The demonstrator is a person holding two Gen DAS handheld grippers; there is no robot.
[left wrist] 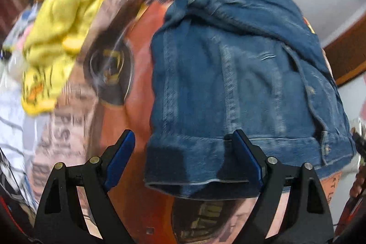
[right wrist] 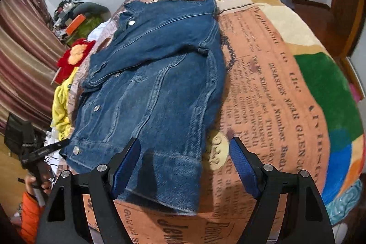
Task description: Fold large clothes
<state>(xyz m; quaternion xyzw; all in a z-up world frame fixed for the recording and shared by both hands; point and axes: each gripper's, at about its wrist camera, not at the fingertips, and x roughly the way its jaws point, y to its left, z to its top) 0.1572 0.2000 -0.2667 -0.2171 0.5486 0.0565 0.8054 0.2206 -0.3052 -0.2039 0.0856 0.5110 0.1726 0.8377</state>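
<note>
A blue denim jacket point(left wrist: 233, 74) lies on a bed covered by an orange newspaper-print blanket point(left wrist: 137, 42). It is partly folded, with a sleeve laid across its body. It also shows in the right wrist view point(right wrist: 155, 88). My left gripper point(left wrist: 183, 152) is open, its jaws wide apart over the jacket's hem at the near left corner. My right gripper point(right wrist: 185, 159) is open over the hem at the near right corner, with the blanket point(right wrist: 270, 106) under its right finger. Neither gripper holds cloth.
A yellow garment point(left wrist: 59, 33) lies left of the jacket, with a red and orange cloth point(right wrist: 75, 56) beyond it. A striped curtain point(right wrist: 20, 61) hangs at the left. A green, blue and cream blanket point(right wrist: 329, 84) covers the bed's right side. Wooden furniture point(right wrist: 343, 4) stands at the far right.
</note>
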